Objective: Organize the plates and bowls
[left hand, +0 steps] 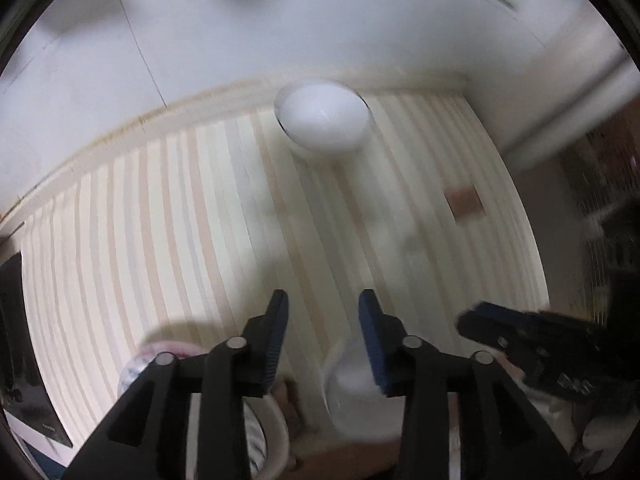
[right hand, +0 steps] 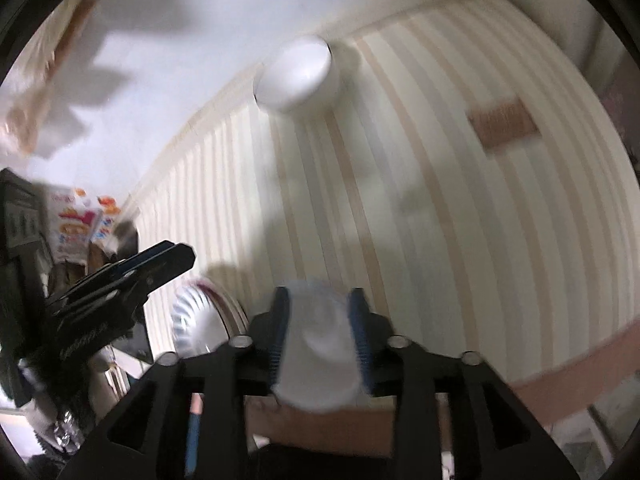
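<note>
A white bowl stands at the far edge of the striped table, by the wall; it also shows in the right wrist view. My left gripper is open and empty above the table's near part. A patterned plate lies below its left finger. My right gripper is shut on a small white bowl, held near the table's front edge. That bowl and the right gripper show blurred in the left wrist view. The left gripper shows at the left of the right wrist view, above the patterned plate.
A brown tag lies on the table at the right, also in the right wrist view. A white wall runs behind the table. Clutter and packaging stand off the table's left side. A dark device sits at the left.
</note>
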A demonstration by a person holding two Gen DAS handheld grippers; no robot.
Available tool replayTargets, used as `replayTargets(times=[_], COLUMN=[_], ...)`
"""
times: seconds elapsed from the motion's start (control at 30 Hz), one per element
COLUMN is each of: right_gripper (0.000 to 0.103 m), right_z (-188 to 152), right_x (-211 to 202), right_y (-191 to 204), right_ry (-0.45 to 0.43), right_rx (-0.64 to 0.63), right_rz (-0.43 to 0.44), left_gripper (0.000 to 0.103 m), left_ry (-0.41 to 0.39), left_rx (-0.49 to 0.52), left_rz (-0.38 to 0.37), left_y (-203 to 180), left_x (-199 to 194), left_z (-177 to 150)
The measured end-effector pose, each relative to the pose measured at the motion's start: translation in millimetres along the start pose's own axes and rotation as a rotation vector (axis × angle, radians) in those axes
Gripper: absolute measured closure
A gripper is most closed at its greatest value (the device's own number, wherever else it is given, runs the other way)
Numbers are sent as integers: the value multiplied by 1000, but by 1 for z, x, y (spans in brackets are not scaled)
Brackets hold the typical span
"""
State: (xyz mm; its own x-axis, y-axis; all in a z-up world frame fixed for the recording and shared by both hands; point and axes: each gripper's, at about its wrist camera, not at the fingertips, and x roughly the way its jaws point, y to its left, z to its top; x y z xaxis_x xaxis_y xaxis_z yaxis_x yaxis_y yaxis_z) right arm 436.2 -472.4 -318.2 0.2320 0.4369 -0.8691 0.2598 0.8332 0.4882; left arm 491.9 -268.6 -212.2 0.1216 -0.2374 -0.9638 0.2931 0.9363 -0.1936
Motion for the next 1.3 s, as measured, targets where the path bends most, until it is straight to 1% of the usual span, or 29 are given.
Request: replayTargets(times=[0.1,0.2,0.27,0.37,0.43,0.5,0.53,0.57,0.6,0.63,0.67,0.73,0.8,0.93,1.1,1.3], right_gripper=[62,62,62,62,62,62,62,67,81,88,90,90,91,91,91,91], right_z=[43,97,124,164,183,194,198,203,206,208,210,212,213,214,205,193], right_x=[3,19,32,57,75,94,100,107,115,119,123,127,128,129,123,107], right_y=[3,3,4,4,2,0,-1,-2,-3,-3,-3,-3,-1,1,9,12], right_ry=[-41,-72,-81,-76,-59,-34,-22,-12,-4,0,2,-2,-7,-12,-23,-44], right_rx=[-2,10,19,28,34,35,33,31,25,18,12,2,-7,-22,-34,-52], right_rz=[-1,-16,-25,-46,-60,-79,-86,-95,-105,-116,-121,-133,-142,-161,-171,-164], left_gripper=[67,67,67,67,68,68,68,71,75,82,85,88,88,88,88,88], left_ry=[-4,15,31,57,86,111,117,124,125,127,130,130,122,123,100,67], left_rx=[-81,-133,-163,-172,-175,-172,-169,-164,-159,-154,-150,-140,-125,-119,-89,-64], left_rz=[-10,-21,-36,-35,-35,-36,-39,-49,-53,-53,-57,-62,-43,-40,-23,-24], left_y=[20,33,41,47,48,49,48,47,46,45,44,40,36,27,16,5], left_x=[20,46,66,92,111,129,135,143,147,151,153,156,156,157,145,124], left_z=[46,83,106,126,135,141,141,142,143,142,141,140,140,137,128,119])
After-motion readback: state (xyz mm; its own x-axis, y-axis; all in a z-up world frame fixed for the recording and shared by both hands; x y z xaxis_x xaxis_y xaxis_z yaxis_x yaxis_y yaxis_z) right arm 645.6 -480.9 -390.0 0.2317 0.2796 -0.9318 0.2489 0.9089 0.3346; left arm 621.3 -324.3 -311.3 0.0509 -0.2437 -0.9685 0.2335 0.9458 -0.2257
